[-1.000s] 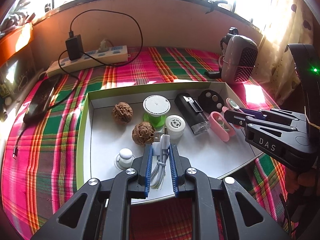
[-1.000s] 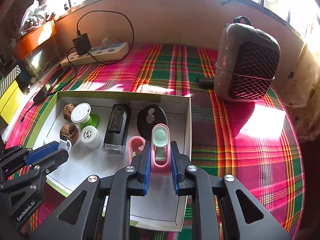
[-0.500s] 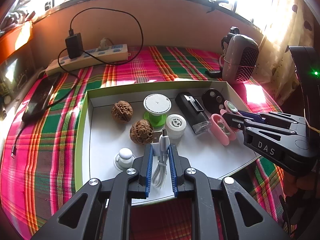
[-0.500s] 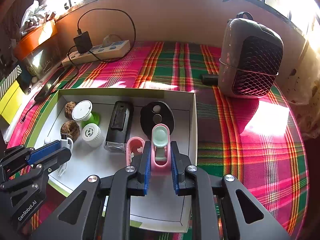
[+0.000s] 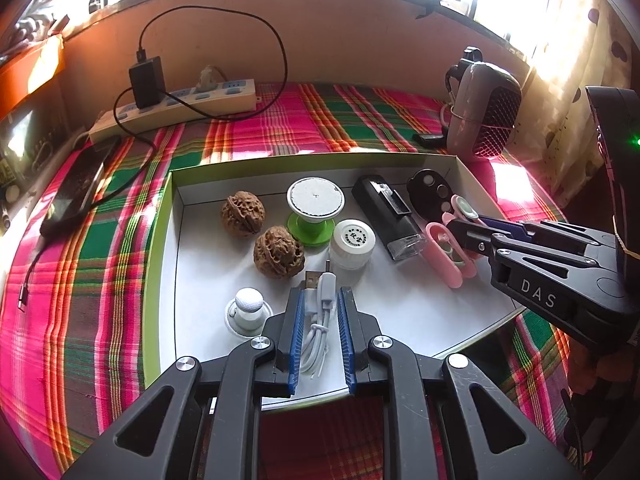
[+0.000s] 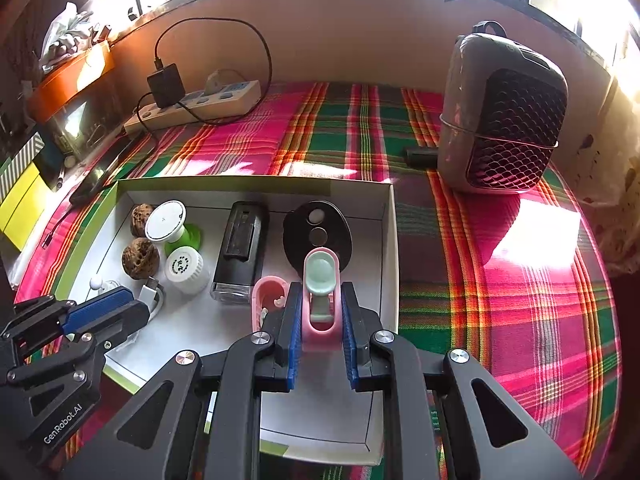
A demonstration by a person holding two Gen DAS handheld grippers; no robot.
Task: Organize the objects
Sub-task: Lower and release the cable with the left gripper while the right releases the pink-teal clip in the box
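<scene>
Left gripper [image 5: 322, 306]: blue-padded jaws stand on either side of a bundled white USB cable [image 5: 320, 316], which lies between them on the box floor; from this view it cannot be told whether the pads press the cable or merely flank it.
Cable position: its plug ends poke out just past the fingertips, toward a white round-capped bottle [image 5: 352, 242] and just beside the nearer of two brown wrinkled walnuts [image 5: 279, 252].
Right gripper [image 6: 320, 312]: jaws clamped on a pink plastic clip with a mint-green oval pad [image 6: 320, 296], the pink body squeezed between both blue pads and the green end jutting forward beyond the tips.
Clip position: held over the right end of the shallow white cardboard box with a green rim [image 6: 390, 240], in front of a black oval disc [image 6: 316, 232].
Beside the clip: a second pink piece [image 6: 268, 296] lies on the box floor just left of the right gripper.
Rest of the box: a black rectangular lighter-like case [image 6: 240, 250], a green-based white-topped spool [image 5: 316, 210] and a small white knob-shaped object [image 5: 248, 308].
Setting: the box sits on a pink and green plaid cloth [image 6: 500, 280], with a grey mesh-fronted heater [image 6: 504, 116] to the right and a white power strip [image 5: 176, 106] at the back wall.
</scene>
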